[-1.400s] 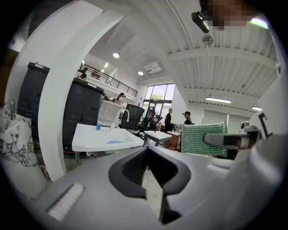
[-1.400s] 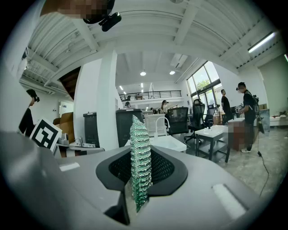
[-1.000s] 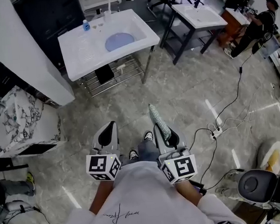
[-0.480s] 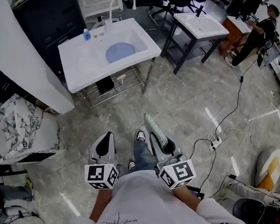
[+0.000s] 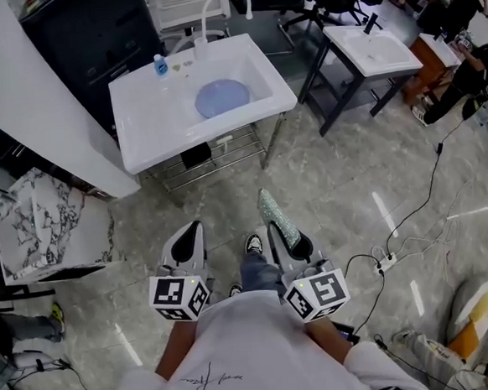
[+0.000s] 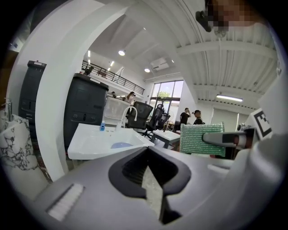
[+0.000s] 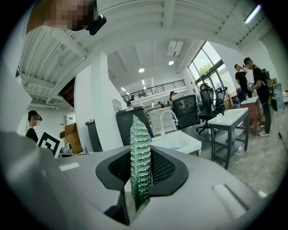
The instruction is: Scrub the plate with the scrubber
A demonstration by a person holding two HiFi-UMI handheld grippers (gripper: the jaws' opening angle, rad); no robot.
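Your head camera looks steeply down past your chest. The left gripper (image 5: pixel 186 241) and right gripper (image 5: pixel 291 241) sit low in its frame, and the sink (image 5: pixel 149 113) lies well beyond their fingertips, near the top. Each of the 2 gripper cameras rides just behind its own fingers and looks almost level along them, so the jaws fill the lower half, very close. From the left one, the sink (image 6: pixel 90 141) stands beyond the fingertips and the scrubber (image 6: pixel 198 139) shows flat-on to their right. From the right one, the scrubber (image 7: pixel 140 157) rises edge-on between the fingers, with the sink (image 7: pixel 180 140) farther off, just right of it. All 3 views share the sink and the scrubber.
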